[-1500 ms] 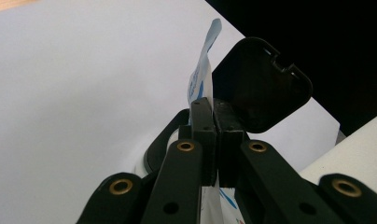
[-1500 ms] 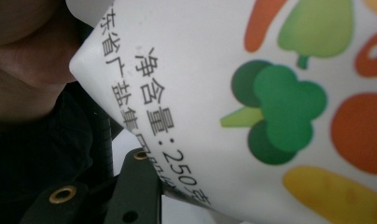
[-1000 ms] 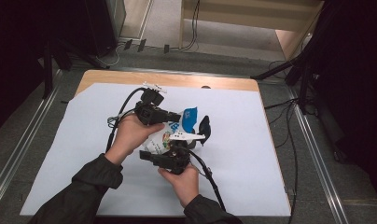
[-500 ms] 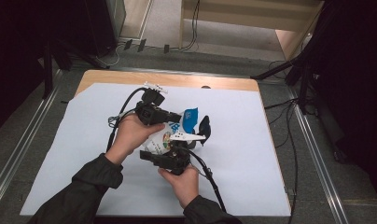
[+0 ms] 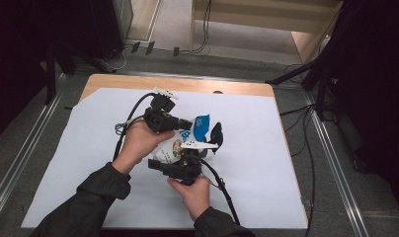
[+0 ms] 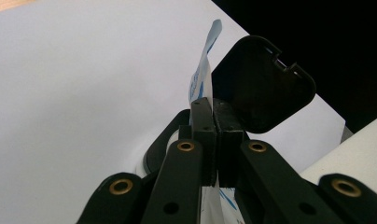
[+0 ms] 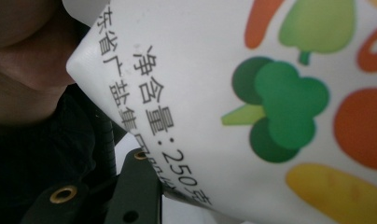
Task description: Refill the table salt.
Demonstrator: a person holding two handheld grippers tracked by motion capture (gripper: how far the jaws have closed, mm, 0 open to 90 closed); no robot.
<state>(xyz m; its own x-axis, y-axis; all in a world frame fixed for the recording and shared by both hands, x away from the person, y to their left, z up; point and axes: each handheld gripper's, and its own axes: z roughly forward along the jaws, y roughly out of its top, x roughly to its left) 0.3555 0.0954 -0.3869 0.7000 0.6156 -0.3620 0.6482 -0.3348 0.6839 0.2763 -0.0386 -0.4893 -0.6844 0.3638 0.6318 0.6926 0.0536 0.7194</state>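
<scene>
A white sheet (image 5: 79, 163) is covering the table (image 5: 187, 85), with grey floor around. The bag (image 5: 180, 143) is lying with its long axis toward 2 o'clock, blue top (image 6: 203, 70) leading. The left gripper (image 5: 187, 123) is pinching that top; the right gripper (image 5: 200, 153) is clasping the bag's body, its jaws having just been closing.

White pouch (image 7: 252, 93): vegetable print, blue top; black lid (image 6: 263, 84).

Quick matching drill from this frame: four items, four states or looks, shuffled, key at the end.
1. left tool
2. pouch
3. sheet
4. tabletop

A. wood, bare strip at the far edge
B. white, printed with vegetables
C. shut on the pouch's top edge
D. plain white, covering most of the table

Pairs: 1-C, 2-B, 3-D, 4-A
</scene>
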